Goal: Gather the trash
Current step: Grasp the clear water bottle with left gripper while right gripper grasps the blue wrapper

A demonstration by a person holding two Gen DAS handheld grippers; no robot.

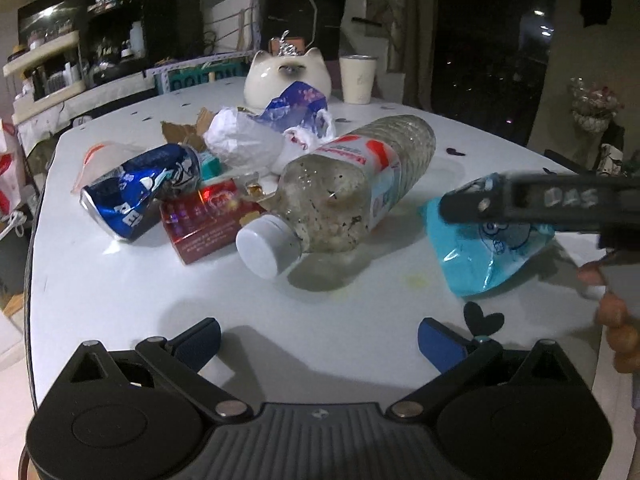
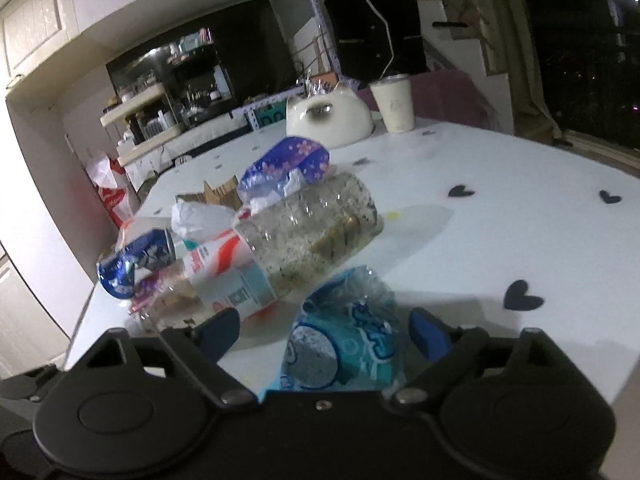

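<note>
Trash lies on a white table: a dirty clear plastic bottle on its side, a crushed blue can, a red carton, crumpled white plastic, a purple flowered wrapper and a light blue wrapper. My left gripper is open and empty, just in front of the bottle's cap. My right gripper is open, with the light blue wrapper between its fingers; the jaws do not press it. The bottle lies beyond it.
A white cat-shaped ceramic pot and a cream cup stand at the table's far side. Torn cardboard and a zip bag lie behind the can. Black heart stickers dot the tabletop. Shelves stand at back left.
</note>
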